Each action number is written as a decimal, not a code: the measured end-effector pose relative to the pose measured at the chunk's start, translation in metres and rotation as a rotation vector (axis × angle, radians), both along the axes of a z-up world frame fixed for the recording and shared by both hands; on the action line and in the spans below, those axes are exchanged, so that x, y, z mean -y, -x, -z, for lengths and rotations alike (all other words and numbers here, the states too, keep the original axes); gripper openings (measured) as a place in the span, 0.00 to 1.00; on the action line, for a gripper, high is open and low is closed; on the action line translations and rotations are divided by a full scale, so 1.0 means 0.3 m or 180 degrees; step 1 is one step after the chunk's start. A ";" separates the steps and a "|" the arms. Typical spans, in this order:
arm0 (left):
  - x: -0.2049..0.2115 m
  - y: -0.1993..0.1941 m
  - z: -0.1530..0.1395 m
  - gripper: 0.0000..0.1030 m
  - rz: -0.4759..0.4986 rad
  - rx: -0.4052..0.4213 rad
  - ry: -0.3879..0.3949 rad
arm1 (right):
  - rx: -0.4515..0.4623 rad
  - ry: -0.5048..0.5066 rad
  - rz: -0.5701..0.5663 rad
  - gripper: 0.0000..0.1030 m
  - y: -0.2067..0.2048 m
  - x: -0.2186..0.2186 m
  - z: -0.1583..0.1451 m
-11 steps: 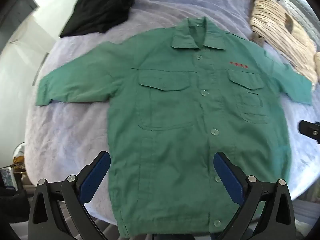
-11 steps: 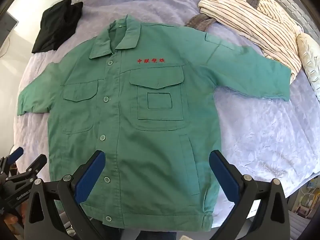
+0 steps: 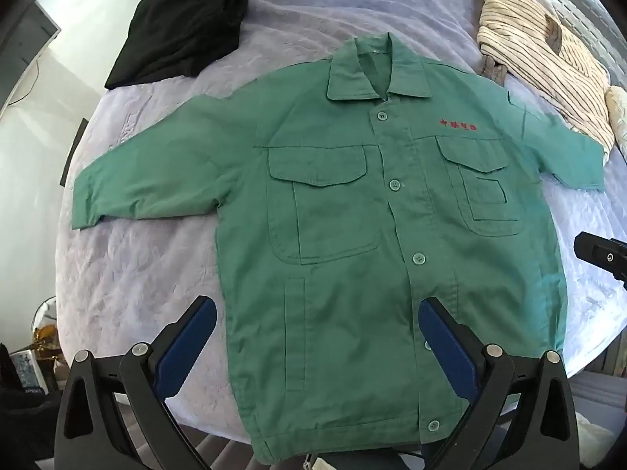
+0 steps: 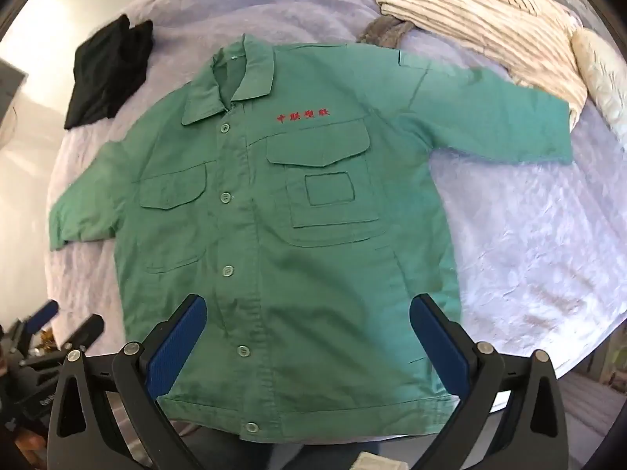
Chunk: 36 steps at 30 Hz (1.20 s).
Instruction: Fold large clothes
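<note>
While the green shirt (image 3: 352, 254) lies flat on the bed (image 3: 137, 274) | left gripper (image 3: 317, 344) and right gripper (image 4: 307, 337) both spread wide, holding nothing | folding not started | next: grab a sleeve.

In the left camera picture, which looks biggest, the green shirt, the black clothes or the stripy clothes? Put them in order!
Biggest to smallest, as they look in the left wrist view:
1. green shirt
2. black clothes
3. stripy clothes, close to the black ones and squashed by the edge of the lens, so that pair is unsure.
</note>
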<state>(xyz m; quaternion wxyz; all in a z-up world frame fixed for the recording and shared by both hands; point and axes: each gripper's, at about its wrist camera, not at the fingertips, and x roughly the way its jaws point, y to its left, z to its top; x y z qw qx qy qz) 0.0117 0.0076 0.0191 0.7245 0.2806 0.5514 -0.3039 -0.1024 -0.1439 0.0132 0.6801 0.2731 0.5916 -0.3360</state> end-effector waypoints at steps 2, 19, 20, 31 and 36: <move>-0.009 -0.010 0.009 1.00 -0.0021 -0.0023 -0.0018 | -0.0067 0.0071 -0.0025 1.00 0.031 0.031 -0.013; 0.028 -0.026 0.014 1.00 -0.0111 -0.0110 -0.0117 | -0.0229 0.0049 -0.0092 1.00 0.079 0.091 0.000; 0.028 -0.025 0.013 1.00 -0.0108 -0.0109 -0.0117 | -0.0231 0.0046 -0.0086 1.00 0.080 0.089 0.001; 0.027 -0.022 0.010 1.00 -0.0109 -0.0109 -0.0119 | -0.0242 0.0053 -0.0075 1.00 0.083 0.082 -0.003; 0.025 -0.022 0.010 1.00 -0.0106 -0.0110 -0.0119 | -0.0245 0.0046 -0.0080 1.00 0.082 0.079 -0.002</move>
